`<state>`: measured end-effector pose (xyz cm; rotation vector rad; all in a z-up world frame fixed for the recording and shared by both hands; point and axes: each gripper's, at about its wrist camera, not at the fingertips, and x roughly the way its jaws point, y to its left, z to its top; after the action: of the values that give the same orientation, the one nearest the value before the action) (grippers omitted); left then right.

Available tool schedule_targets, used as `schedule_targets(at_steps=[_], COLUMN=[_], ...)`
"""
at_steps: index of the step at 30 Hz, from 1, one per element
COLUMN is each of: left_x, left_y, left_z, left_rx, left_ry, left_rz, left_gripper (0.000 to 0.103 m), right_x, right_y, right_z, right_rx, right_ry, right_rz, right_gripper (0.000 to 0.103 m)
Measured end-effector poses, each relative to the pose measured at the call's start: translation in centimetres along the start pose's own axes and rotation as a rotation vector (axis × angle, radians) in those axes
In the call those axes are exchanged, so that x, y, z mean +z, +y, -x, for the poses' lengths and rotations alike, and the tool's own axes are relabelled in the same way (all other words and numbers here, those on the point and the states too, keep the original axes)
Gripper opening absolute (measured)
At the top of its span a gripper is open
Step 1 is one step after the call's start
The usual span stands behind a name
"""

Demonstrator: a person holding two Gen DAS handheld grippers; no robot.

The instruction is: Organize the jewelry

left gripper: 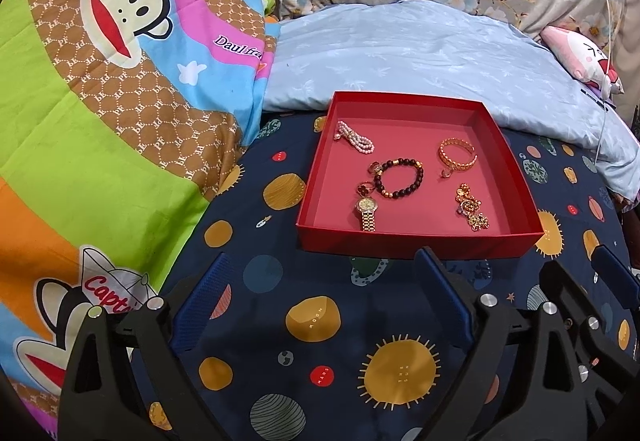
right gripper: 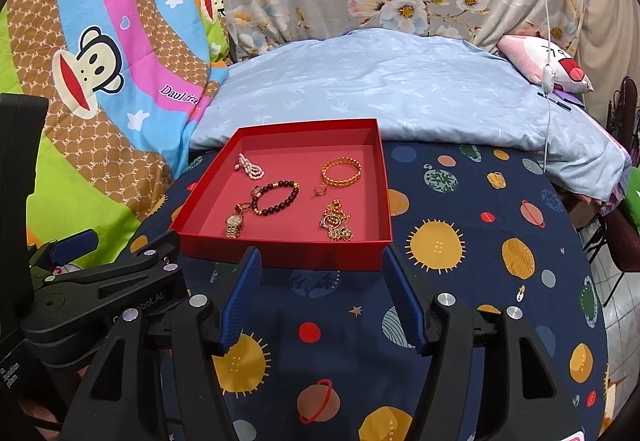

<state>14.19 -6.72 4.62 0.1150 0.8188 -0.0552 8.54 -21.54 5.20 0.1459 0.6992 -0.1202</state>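
Both claws spread and empty over the planet-print cloth.
Your left gripper [left gripper: 326, 295] and right gripper [right gripper: 320, 291] hover short of the red tray [right gripper: 280, 255]; jewelry lies inside, so approach one piece, perhaps the gold bangle [right gripper: 342, 171], from above.

Planet-print sheet [left gripper: 320, 321], blue pillow [left gripper: 420, 53], cartoon quilt [left gripper: 100, 101]
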Motion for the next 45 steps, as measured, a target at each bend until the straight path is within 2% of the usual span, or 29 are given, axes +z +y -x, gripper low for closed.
schedule_targets(at_steps=[9, 14, 26, 31, 45], left_x=[0.07, 0.05, -0.19, -0.18, -0.2], left_y=[0.15, 0.26, 0.29, 0.68, 0.72], left_z=[0.31, 0.46, 0.63, 0.62, 0.59], left_rx=[0.002, 0.011, 0.036, 0.032, 0.03], left_ry=[-0.006, -0.011, -0.018, -0.019, -0.018], left_rz=[0.003, 0.011, 0.011, 0.025, 0.025], left_gripper=[0.091, 0.095, 0.096, 0.096, 0.096], right_x=[0.01, 0.01, 0.05, -0.03, -0.06], right_y=[0.04, 0.03, 0.08, 0.06, 0.02], right_z=[0.14, 0.27, 0.43, 0.54, 0.39], right_rx=[-0.002, -0.002, -0.003, -0.006, -0.004], right_ry=[-0.001, -0.003, -0.003, -0.011, -0.009], right_rz=[-0.003, 0.0, 0.004, -0.001, -0.004], right_gripper=[0.065, 0.065, 0.066, 0.069, 0.069])
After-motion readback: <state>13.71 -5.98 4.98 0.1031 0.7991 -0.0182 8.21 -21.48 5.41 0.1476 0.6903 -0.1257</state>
